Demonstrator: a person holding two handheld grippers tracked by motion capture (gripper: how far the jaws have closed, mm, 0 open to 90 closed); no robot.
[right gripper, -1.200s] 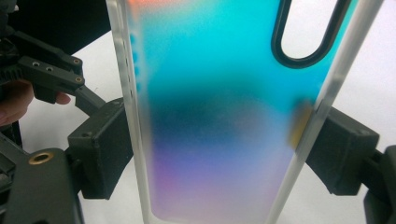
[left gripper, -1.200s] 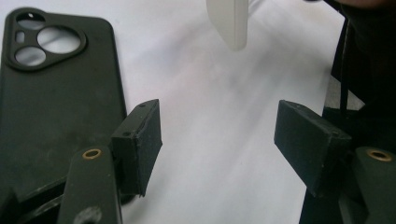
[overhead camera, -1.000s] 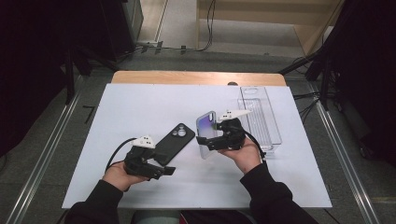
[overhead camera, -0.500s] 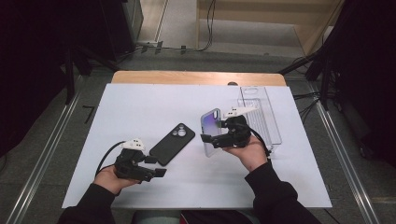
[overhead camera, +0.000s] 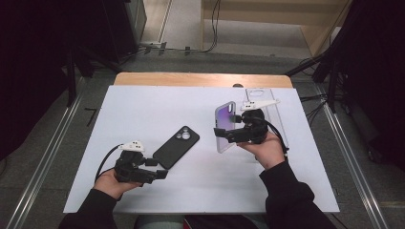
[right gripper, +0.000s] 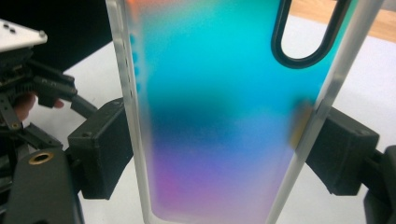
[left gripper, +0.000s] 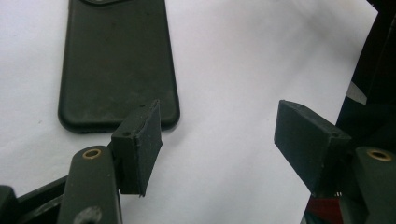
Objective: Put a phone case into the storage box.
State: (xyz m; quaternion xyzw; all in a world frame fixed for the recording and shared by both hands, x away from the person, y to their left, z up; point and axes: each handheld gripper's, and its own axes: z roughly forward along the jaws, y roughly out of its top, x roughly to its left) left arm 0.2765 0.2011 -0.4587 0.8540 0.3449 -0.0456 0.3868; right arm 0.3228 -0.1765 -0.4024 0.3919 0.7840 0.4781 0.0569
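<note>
Right tongs (overhead camera: 228, 135) are clamped across the sides of the iridescent phone case (overhead camera: 225, 125), held up off the worktop (overhead camera: 143, 105) with its long axis roughly upright, camera cutout on top. Left tongs (overhead camera: 160, 172) sit open and empty just beside the black phone (overhead camera: 175, 147), which lies flat and diagonal

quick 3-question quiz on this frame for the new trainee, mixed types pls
1. True or false: the right gripper is clamped on the iridescent phone case.
2. Where does the black phone lie? A) flat on the white table B) in the clear bin C) between the left gripper jaws
3. Fill in: the left gripper's jaws stand ____ with nothing between them.

Key: 1 true; 2 A; 3 open
</note>
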